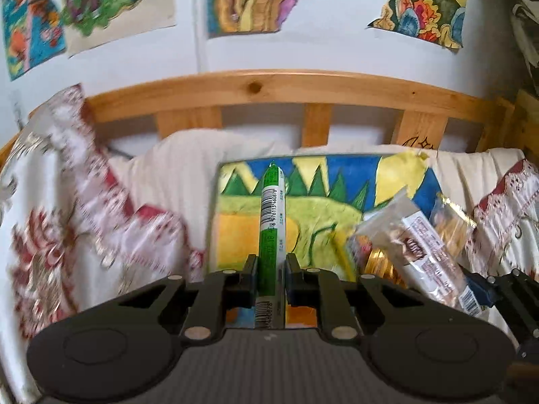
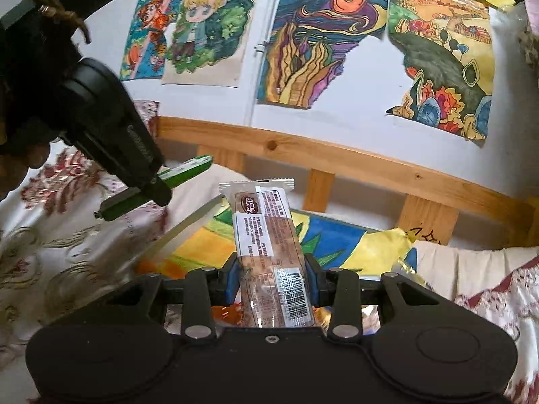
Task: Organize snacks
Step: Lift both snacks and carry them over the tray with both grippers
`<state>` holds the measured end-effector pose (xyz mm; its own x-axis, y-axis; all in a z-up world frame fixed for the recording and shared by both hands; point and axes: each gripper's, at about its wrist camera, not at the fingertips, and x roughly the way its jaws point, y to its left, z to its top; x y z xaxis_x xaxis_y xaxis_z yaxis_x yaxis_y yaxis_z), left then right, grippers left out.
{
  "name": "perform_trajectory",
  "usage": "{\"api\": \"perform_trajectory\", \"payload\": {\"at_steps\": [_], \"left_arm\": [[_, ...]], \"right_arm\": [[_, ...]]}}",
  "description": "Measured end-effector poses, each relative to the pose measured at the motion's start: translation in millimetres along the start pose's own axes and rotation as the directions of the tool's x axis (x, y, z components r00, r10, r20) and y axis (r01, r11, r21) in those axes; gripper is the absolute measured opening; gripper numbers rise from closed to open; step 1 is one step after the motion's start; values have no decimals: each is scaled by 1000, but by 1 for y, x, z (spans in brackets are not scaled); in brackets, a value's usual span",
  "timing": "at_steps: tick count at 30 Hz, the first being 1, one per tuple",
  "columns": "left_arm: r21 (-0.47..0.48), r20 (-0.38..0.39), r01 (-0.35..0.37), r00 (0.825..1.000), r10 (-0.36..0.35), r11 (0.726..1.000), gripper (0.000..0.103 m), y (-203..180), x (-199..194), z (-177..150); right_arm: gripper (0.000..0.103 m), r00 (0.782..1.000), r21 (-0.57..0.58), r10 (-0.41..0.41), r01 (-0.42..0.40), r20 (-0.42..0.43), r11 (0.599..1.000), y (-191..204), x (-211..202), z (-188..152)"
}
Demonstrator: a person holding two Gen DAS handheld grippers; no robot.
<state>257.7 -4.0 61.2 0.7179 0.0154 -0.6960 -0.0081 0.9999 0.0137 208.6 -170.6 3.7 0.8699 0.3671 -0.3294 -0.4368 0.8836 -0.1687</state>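
Observation:
My left gripper [image 1: 271, 271] is shut on a green and white sausage stick [image 1: 272, 222], held upright above a colourful painted box [image 1: 303, 208]. From the right wrist view the left gripper [image 2: 134, 198] shows at the left with the green stick [image 2: 188, 171] poking out. My right gripper [image 2: 273, 276] is shut on a clear-wrapped biscuit bar [image 2: 266, 235] with a barcode, held over the same box [image 2: 337, 239]. The bar also shows in the left wrist view [image 1: 427, 256], at the right, with gold-wrapped snacks [image 1: 380, 262] beside it.
A white cloth with red embroidery [image 1: 84, 219] covers the bed around the box. A wooden bed rail [image 1: 269, 91] runs behind, below a white wall with coloured drawings [image 2: 337, 33].

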Motion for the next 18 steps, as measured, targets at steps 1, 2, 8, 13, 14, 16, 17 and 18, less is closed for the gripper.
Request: {"api": "perform_trajectory", "payload": {"at_steps": [1, 2, 8, 13, 14, 16, 17, 18], "left_arm": [[8, 0, -1, 1000, 1, 1000, 17, -5, 5, 4], [21, 0, -2, 1000, 2, 1000, 17, -9, 12, 6], [22, -19, 2, 1000, -1, 1000, 17, -30, 46, 9], [3, -68, 13, 998, -13, 1000, 17, -43, 79, 5], [1, -73, 17, 997, -17, 1000, 17, -45, 84, 4], [-1, -85, 23, 996, -23, 1000, 17, -49, 93, 3], [1, -91, 25, 996, -25, 1000, 17, -51, 97, 2], [5, -96, 27, 995, -26, 1000, 17, -53, 101, 1]], "right_arm": [[40, 1000, -4, -3, 3, -1, 1000, -3, 5, 1], [40, 1000, -6, -8, 8, -7, 1000, -7, 12, 1], [40, 998, 20, -20, 21, -52, 1000, -28, 38, -9], [40, 995, 61, -14, 21, -101, 998, -40, 53, -19], [40, 993, 66, -20, 28, -113, 997, -42, 56, -21], [40, 991, 76, -25, 35, -134, 997, -46, 61, -26], [40, 990, 85, -23, 35, -140, 996, -48, 63, -27], [40, 989, 95, -21, 35, -146, 995, -51, 67, -29]]}}
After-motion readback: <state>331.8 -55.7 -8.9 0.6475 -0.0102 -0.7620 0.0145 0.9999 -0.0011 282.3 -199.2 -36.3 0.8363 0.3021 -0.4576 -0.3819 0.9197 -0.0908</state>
